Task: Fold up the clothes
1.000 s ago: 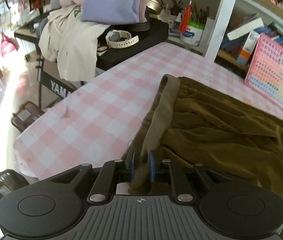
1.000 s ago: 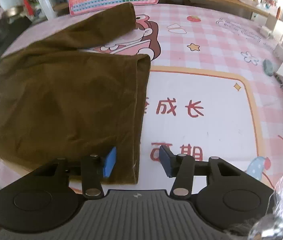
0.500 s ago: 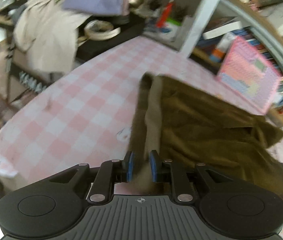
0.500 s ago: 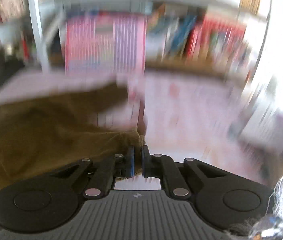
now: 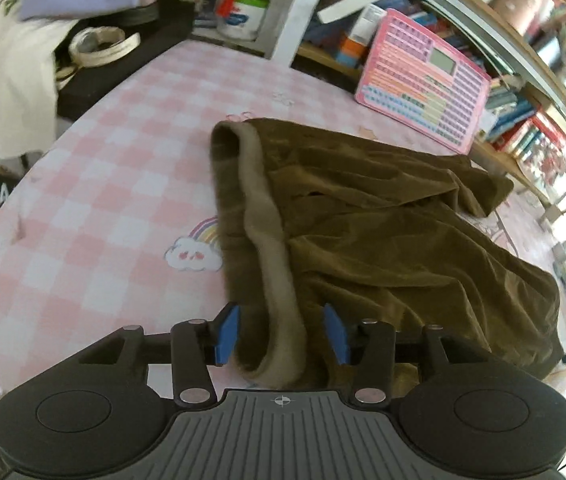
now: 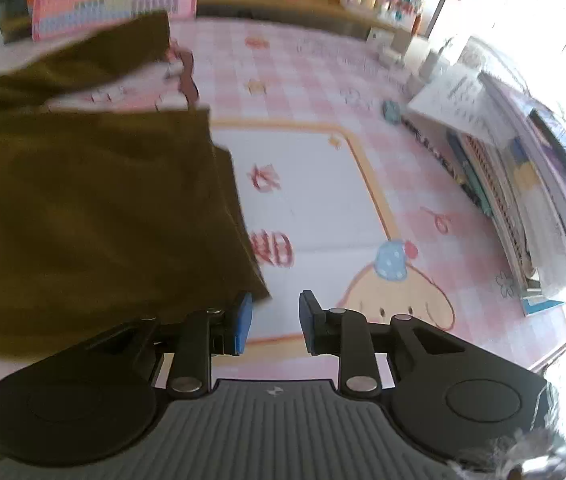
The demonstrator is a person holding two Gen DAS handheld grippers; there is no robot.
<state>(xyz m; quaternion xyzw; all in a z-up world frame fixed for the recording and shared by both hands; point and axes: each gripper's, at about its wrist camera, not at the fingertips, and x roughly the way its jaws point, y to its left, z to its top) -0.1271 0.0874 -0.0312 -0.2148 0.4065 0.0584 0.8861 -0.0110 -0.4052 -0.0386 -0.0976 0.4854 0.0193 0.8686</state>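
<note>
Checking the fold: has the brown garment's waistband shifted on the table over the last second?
Yes. The waistband now lies right of the rainbow cloud print, which it previously covered.

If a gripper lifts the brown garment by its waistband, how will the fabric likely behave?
The brown garment looks floppy: it lies in soft wrinkles, so it would likely drape and sag. Its waistband looks thicker, probably giving a firmer hold. The velvety nap suggests it grips rather than slips on the pink checked tablecloth.
</note>
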